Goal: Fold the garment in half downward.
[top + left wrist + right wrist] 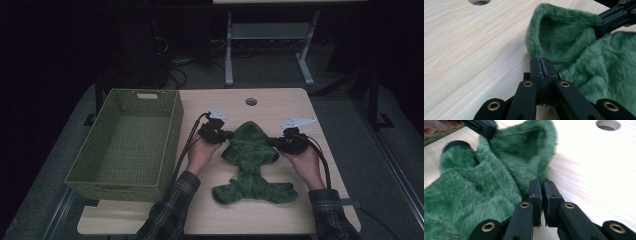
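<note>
Green fleece garment [251,160] pinched both sides; tongs' grip points buried in pile.

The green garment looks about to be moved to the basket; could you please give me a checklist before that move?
1. Left gripper shut on the garment edge: ok.
2. Right gripper shut on the opposite edge: ok.
3. Basket empty: ok.
4. Garment fully off the table: not ok, its lower part lies there.
5. Cables clear of the garment: cannot tell.
</note>
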Demonstrator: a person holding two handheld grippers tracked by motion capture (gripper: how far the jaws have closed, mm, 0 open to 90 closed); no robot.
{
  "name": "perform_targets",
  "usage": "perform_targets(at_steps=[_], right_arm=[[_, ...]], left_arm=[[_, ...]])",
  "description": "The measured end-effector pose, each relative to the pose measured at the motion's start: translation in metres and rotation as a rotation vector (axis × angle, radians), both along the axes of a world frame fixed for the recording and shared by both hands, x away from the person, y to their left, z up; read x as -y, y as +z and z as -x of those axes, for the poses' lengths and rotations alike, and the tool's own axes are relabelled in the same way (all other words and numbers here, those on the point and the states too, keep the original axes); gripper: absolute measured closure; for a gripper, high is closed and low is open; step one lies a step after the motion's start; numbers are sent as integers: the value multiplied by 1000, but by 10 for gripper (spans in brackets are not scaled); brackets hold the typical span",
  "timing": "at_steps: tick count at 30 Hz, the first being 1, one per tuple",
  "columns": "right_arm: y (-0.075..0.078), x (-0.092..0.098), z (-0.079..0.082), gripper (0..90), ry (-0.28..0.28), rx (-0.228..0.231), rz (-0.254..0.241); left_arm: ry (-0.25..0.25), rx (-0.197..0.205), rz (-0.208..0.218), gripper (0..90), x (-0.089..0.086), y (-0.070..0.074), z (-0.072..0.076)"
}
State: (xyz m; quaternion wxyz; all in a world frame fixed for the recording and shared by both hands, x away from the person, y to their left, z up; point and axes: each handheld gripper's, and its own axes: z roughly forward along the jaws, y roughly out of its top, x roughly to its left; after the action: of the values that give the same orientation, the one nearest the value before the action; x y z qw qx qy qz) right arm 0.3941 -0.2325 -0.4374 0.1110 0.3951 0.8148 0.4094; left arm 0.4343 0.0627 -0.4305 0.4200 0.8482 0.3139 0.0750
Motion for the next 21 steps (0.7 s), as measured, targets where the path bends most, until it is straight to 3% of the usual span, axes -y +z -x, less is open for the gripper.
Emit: perform_targets(at_steps=[5,10,13,16,20,21], right_arm=[[-12,2,-5,857,-33,-46,20],[-28,0,-10,856,-51,-103,49],[-31,2,-10,855,-49,-110,42],[-31,2,-9,842,-48,-104,47],[-30,4,-10,742,-81,-93,43],[-29,6,-10,715,-91,-89,40]], left_arm=[[29,10,-2,896,-3,-13,-2],[29,-2,-58,894,1,-28,-3],[40,-8,-74,890,4,-36,-4],[56,18,-81,885,5,-37,-7],[105,50,-72,867,4,-36,-12],[113,58,-69,824,2,-35,-13]])
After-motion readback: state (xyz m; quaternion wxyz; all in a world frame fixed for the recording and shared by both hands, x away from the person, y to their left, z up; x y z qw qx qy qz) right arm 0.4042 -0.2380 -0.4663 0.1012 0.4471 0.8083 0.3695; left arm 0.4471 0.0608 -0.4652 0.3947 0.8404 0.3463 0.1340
